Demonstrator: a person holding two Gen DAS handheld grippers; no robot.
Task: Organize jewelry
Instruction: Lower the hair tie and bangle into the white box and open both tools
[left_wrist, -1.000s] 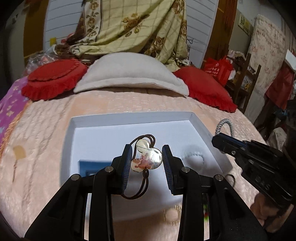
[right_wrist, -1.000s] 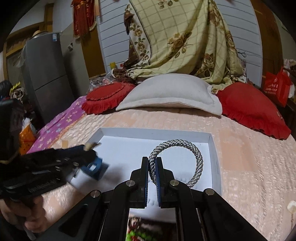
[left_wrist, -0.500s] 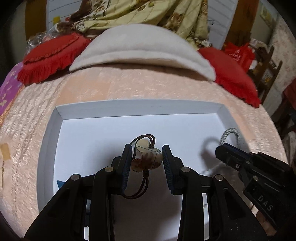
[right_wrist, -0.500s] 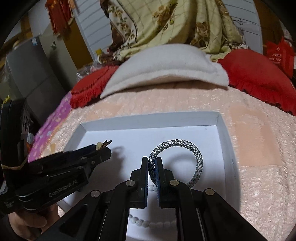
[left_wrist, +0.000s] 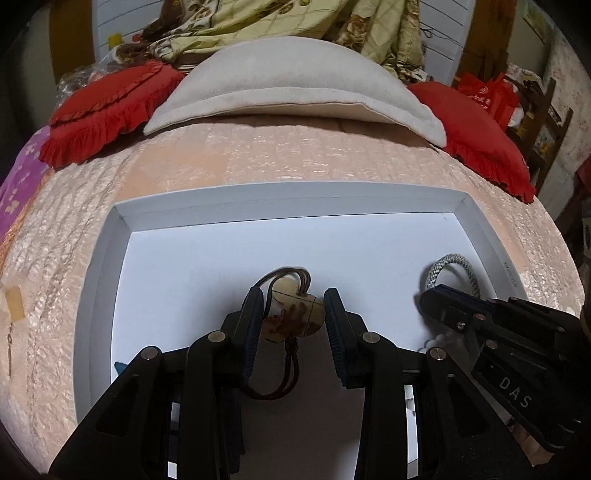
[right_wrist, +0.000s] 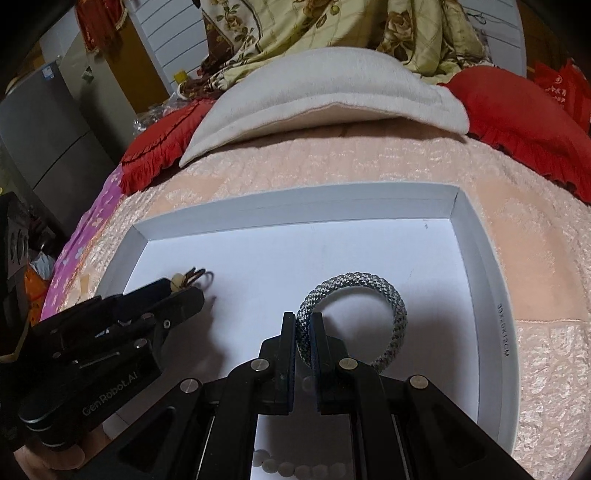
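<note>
A white shallow box (left_wrist: 288, 201) (right_wrist: 295, 201) lies on a peach bedspread. My left gripper (left_wrist: 293, 314) is shut on a brown-and-cream stone pendant (left_wrist: 293, 315) on a dark brown cord, held low over the middle of the box floor. My right gripper (right_wrist: 303, 328) is shut on a grey braided rope bracelet (right_wrist: 397, 314), held low over the right half of the box. The bracelet also shows in the left wrist view (left_wrist: 441, 264), and the left gripper with its pendant shows in the right wrist view (right_wrist: 181, 286). A white bead string (right_wrist: 295, 469) lies in the box under my right gripper.
A grey pillow (left_wrist: 295, 88) and two red cushions (left_wrist: 107, 110) (left_wrist: 476, 129) lie beyond the box. A patterned blanket (left_wrist: 258, 22) hangs behind. A purple cloth (right_wrist: 81, 251) lies at the bed's left. A blue item (left_wrist: 120, 367) peeks out under my left gripper.
Both grippers have moved forward and down over the box with their jewelry still held. The box now fills more of both views.
</note>
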